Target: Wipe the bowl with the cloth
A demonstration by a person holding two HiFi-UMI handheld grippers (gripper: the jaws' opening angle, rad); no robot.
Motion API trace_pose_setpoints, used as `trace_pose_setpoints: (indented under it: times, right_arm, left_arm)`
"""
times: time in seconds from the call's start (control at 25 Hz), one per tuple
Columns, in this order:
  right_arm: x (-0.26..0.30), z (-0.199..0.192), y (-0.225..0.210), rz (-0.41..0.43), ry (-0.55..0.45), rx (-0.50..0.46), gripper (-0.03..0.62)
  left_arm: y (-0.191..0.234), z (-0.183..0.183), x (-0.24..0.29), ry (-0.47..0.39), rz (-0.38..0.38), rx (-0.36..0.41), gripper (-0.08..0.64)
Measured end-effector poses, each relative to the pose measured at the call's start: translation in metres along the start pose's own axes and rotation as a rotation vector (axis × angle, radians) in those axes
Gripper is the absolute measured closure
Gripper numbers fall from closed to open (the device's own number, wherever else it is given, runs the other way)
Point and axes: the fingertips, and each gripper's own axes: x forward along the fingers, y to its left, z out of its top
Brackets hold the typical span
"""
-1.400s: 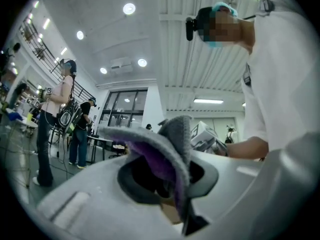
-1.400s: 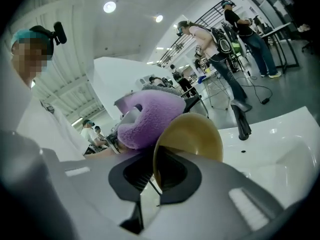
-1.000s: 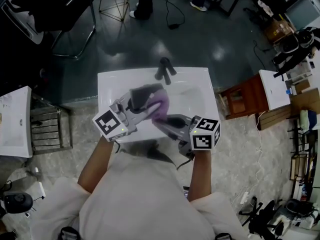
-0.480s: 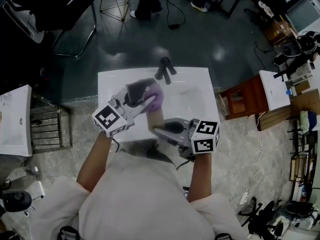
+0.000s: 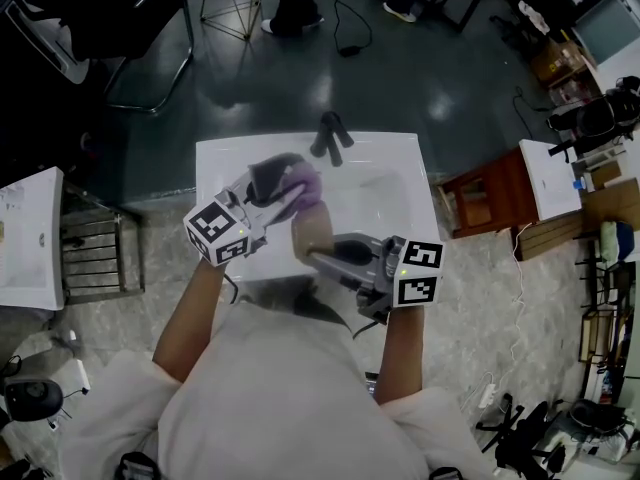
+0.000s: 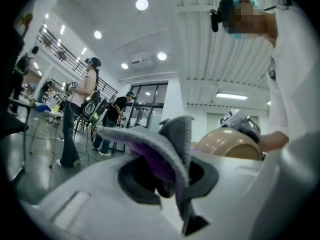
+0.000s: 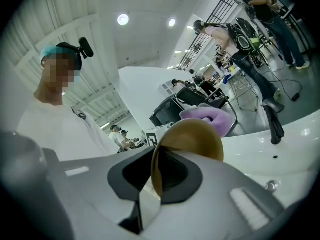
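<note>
A tan bowl (image 5: pixel 311 234) is held tilted over the white sink (image 5: pixel 390 168), its rim pinched between the jaws of my right gripper (image 5: pixel 318 258). In the right gripper view the bowl (image 7: pixel 192 141) stands on edge in my right gripper (image 7: pixel 156 176), which is shut on its rim. A grey and purple cloth (image 5: pixel 296 186) hangs from my left gripper (image 5: pixel 280 200), which is shut on it just left of the bowl. In the left gripper view the cloth (image 6: pixel 167 151) fills my left gripper (image 6: pixel 167 179), and the bowl (image 6: pixel 230 145) sits to its right. The cloth (image 7: pixel 212 118) rests against the bowl's far side.
A black faucet (image 5: pixel 330 138) rises at the sink's far edge. A dark chair (image 5: pixel 110 28) stands on the floor beyond, a white cabinet (image 5: pixel 30 243) at left, a wooden stand (image 5: pixel 485 203) and cluttered shelves at right. People stand in the background.
The left gripper with the cloth has moved up and away across the bowl. The right gripper has shifted slightly right, and the bowl now shows more below the cloth.
</note>
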Motion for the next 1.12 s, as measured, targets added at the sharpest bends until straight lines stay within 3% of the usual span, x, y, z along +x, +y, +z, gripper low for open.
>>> trace_pose_setpoints:
  times: [0.32, 0.52, 0.88, 1.12]
  right_arm:
    - [-0.001, 0.016, -0.002, 0.034, -0.113, 0.050, 0.566]
    - [-0.004, 0.034, -0.005, 0.062, -0.238, 0.095, 0.575]
    - [-0.015, 0.060, -0.027, -0.006, -0.359, 0.131, 0.578]
    - [-0.020, 0.068, -0.039, -0.054, -0.434, 0.168, 0.578]
  left_arm:
    - [0.005, -0.018, -0.004, 0.044, 0.023, -0.043, 0.495]
    - [-0.006, -0.029, -0.006, 0.071, -0.010, -0.082, 0.495]
    - [-0.033, -0.041, -0.003, 0.036, -0.094, -0.233, 0.495]
    - [-0.041, -0.039, -0.003, 0.025, -0.115, -0.260, 0.494]
